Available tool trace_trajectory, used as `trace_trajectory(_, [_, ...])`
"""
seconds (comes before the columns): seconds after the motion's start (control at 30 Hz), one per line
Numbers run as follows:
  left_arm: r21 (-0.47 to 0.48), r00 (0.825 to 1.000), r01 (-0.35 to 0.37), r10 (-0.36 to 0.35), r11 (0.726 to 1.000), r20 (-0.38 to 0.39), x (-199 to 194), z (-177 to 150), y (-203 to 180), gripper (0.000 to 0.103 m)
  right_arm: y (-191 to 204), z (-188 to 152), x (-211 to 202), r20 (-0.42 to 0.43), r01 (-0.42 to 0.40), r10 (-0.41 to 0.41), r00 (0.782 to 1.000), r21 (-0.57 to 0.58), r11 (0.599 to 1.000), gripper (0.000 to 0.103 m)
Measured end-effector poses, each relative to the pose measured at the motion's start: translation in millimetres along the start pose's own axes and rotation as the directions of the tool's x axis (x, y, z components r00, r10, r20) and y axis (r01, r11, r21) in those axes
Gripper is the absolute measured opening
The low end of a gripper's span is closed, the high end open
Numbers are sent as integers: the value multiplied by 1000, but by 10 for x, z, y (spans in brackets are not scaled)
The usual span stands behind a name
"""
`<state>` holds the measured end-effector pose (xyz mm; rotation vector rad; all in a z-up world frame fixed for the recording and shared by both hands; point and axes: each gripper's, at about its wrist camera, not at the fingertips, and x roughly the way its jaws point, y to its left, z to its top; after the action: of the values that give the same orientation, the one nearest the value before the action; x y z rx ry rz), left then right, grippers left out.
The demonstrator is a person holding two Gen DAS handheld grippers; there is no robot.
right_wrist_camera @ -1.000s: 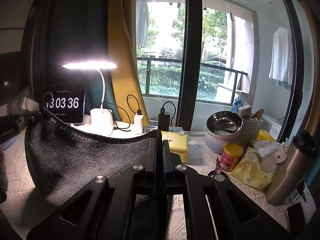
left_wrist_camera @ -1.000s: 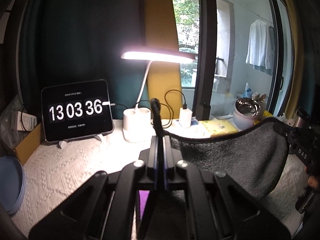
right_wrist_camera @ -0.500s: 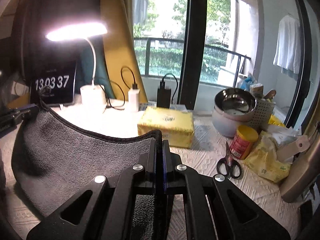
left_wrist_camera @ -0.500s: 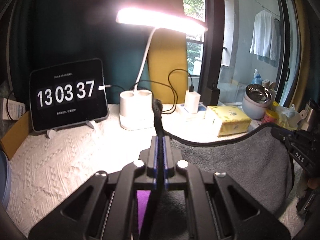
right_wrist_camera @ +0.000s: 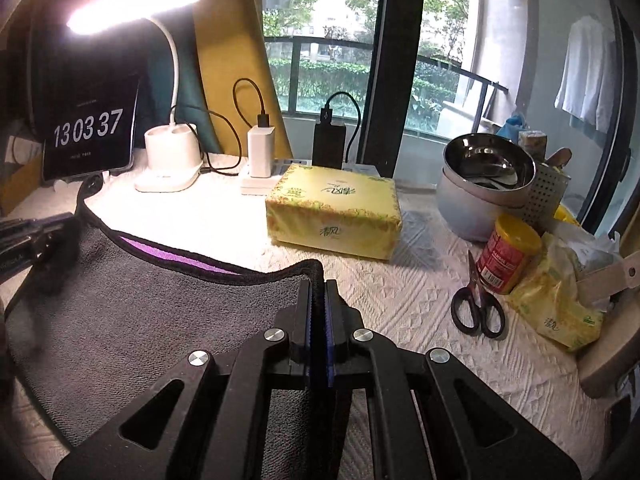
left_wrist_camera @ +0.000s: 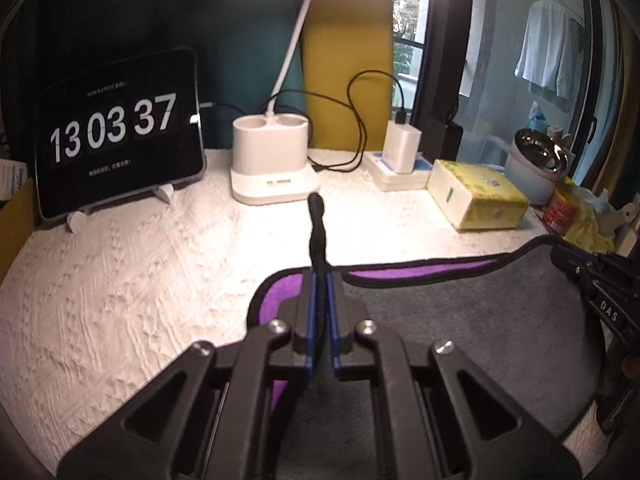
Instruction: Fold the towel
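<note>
The towel (left_wrist_camera: pixel 472 320) is grey on one side and purple on the other, with a black hem. It lies low over the white table cloth, folded over so a purple strip (right_wrist_camera: pixel 168 254) shows along its far edge. My left gripper (left_wrist_camera: pixel 319 280) is shut on the towel's left corner, whose hem sticks out past the fingertips. My right gripper (right_wrist_camera: pixel 316 284) is shut on the right corner. Each gripper shows at the edge of the other's view, the right one (left_wrist_camera: pixel 600 296) and the left one (right_wrist_camera: pixel 28 232).
Behind the towel stand a tablet clock (left_wrist_camera: pixel 116 148), a white lamp base (left_wrist_camera: pixel 272 160), a charger on a power strip (left_wrist_camera: pixel 402 152) and a yellow tissue pack (right_wrist_camera: pixel 334 210). To the right are scissors (right_wrist_camera: pixel 476 304), a red can (right_wrist_camera: pixel 508 254) and a steel bowl (right_wrist_camera: pixel 488 168).
Both grippers have moved forward and down towards the table with the towel corners. The towel, which hung between them, now lies low with its purple side showing at the edge.
</note>
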<state>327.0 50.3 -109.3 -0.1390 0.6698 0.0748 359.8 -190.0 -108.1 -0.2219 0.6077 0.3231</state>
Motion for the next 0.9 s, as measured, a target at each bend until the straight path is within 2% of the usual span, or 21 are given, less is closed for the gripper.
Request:
trace_trajectory(0.1, [-14,998,-7,6,1000,-58,119,-2,42,8,-20,8,65,-33,-1,2,999,11,1000,6])
trace_trajectory(0.27, [-20,986,-28,24,999,-167,341,-33,57,12,-35,5,167,-88,11,-9,996,18,1000,6])
trace_trajectory(0.5, [-1,982,-41,40,999,-186,379,-37,26,18,-38,-12,350,-182,26,-22,983,19,999,17])
trace_trajectory(0.8, [-3,981,-42,41,999,-191,400,-13,32,20,-66,-19,263,-158,34,-27,987,43,998,29])
trace_trajectory(0.9, [-14,982,-39,36,999,-186,374,-14,50,22,-76,-24,219,-159,29,-20,987,57,998,40])
